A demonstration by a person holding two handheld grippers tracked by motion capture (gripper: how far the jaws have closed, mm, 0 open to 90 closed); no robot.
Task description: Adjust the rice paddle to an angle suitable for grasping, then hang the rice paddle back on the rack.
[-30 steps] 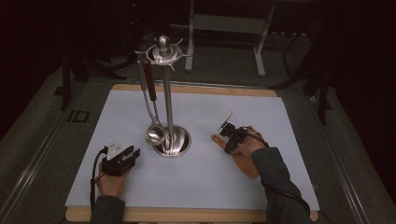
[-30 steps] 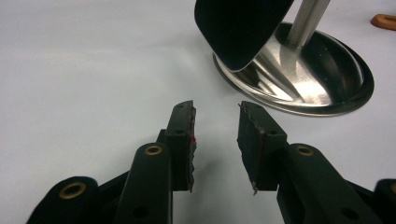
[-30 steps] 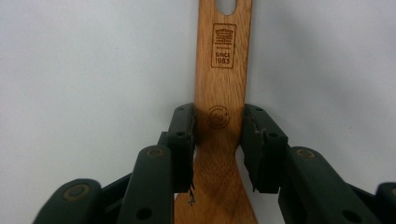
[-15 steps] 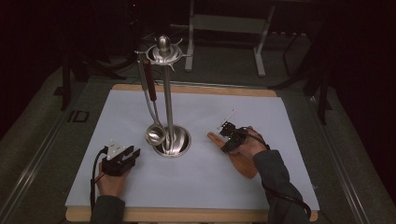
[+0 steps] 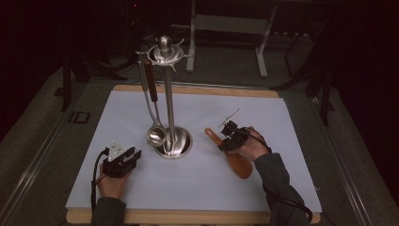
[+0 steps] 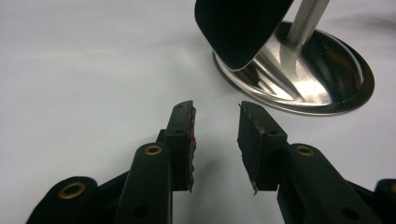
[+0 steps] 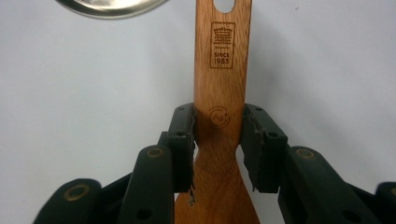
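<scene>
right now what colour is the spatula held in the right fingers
Reddish-brown wood, with a stamped logo on the wooden spatula; the right gripper view shows it best.

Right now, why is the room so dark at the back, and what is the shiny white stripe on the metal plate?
High view: light falls on the white table sheet, the room behind stays dark. Left gripper view: the stand's steel base mirrors the light as glare; the dark ladle bowl is close and blurred. Right gripper view: wooden spatula print is sharp.

Ahead of me a steel utensil stand (image 5: 169, 94) rises from its round polished base (image 5: 175, 143) on the white mat (image 5: 141, 188) — 1 ladle (image 5: 157, 136) hangs from its crown, bowl low beside the pole. The mat lies on a wooden board (image 5: 188, 217). Beyond — dark floor and a metal frame (image 5: 226, 23).
</scene>
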